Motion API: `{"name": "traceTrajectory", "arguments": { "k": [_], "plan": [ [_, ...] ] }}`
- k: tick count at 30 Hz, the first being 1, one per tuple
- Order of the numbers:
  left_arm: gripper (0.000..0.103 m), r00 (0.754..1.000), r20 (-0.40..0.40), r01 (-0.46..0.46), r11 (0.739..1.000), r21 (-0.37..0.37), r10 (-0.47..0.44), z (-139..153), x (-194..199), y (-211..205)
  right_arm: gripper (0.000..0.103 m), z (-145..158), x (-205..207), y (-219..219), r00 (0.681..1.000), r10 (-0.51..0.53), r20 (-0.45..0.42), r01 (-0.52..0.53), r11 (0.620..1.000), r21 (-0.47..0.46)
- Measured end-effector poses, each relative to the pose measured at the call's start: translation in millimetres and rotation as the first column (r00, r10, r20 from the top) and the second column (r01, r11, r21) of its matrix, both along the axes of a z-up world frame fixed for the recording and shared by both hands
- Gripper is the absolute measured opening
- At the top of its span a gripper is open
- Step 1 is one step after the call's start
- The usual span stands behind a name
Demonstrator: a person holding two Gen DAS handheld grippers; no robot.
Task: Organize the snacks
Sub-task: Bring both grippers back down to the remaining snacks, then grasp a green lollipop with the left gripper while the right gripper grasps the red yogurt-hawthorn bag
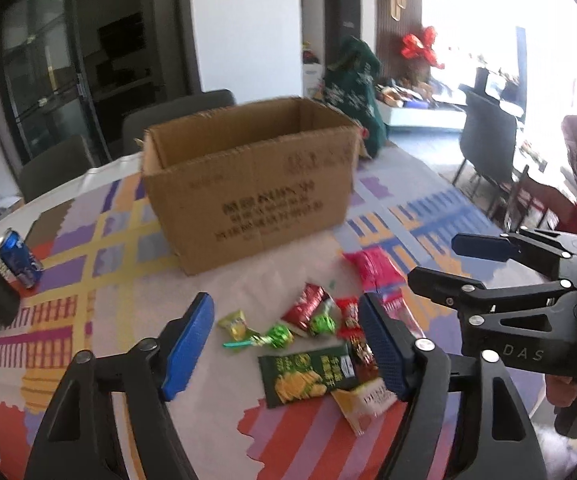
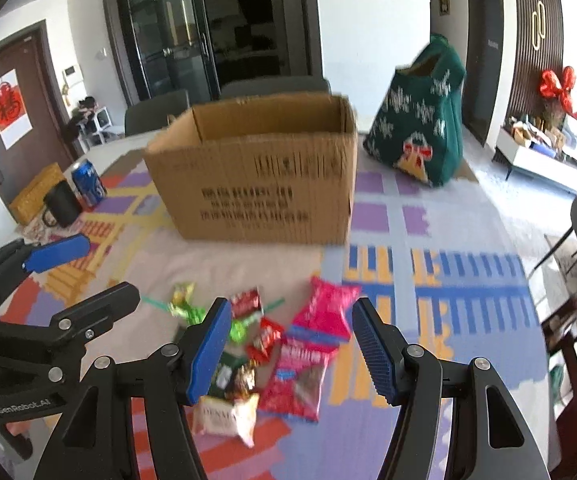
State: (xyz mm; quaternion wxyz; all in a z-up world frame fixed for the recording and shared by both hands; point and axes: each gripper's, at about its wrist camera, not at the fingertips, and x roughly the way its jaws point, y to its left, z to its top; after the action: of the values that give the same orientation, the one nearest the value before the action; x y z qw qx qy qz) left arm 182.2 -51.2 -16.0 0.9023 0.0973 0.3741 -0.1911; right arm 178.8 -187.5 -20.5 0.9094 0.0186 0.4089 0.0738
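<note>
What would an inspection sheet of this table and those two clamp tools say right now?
Surface: table with colourful patterned cloth.
Job's things: open cardboard box; snack packets in a loose pile in front of it, including a pink bag, a dark green chip packet and a cream packet.
Clutter: blue can, black mug, green patterned bag.
Grippers: left gripper and right gripper both open, holding nothing, above the pile.
Cables: nothing seen.
Surroundings: grey chairs, glass cabinet, red bow.
</note>
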Motion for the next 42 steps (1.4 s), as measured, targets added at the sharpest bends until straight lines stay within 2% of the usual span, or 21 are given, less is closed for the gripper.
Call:
{"name": "traceTrajectory", "arguments": {
  "k": [4,10,16,21,31,42],
  "plan": [
    [0.060,0.998,-0.028,0.063,0.998,0.008,-0.062,-15,-1,-6,0.063,-18,-4,-2,0.999,-0.010,-0.047,0.010,1.000,0.000],
    [0.051,0.985,-0.079,0.156,0.988,-0.004,-0.156,-35,6,-12,0.063,-41,-6,0,0.995,-0.006,-0.099,0.006,1.000,-0.003],
    [0.037,0.969,-0.143,0.200,0.980,-0.019,-0.200,-56,23,-16,0.063,-58,-1,1,0.990,-0.017,-0.140,0.017,1.000,0.003],
    [0.032,0.957,-0.188,0.219,0.975,-0.033,-0.221,-69,33,-19,0.063,-71,5,0,0.983,-0.034,-0.179,0.036,0.999,0.007],
    [0.026,0.947,-0.246,0.197,0.978,-0.071,-0.209,-86,49,-22,0.062,-86,16,-3,0.974,-0.059,-0.217,0.067,0.997,0.031],
    [0.024,0.948,-0.256,0.180,0.982,-0.050,-0.187,-95,56,-31,0.058,-98,26,-5,0.966,-0.062,-0.251,0.075,0.996,0.043]
  ]
}}
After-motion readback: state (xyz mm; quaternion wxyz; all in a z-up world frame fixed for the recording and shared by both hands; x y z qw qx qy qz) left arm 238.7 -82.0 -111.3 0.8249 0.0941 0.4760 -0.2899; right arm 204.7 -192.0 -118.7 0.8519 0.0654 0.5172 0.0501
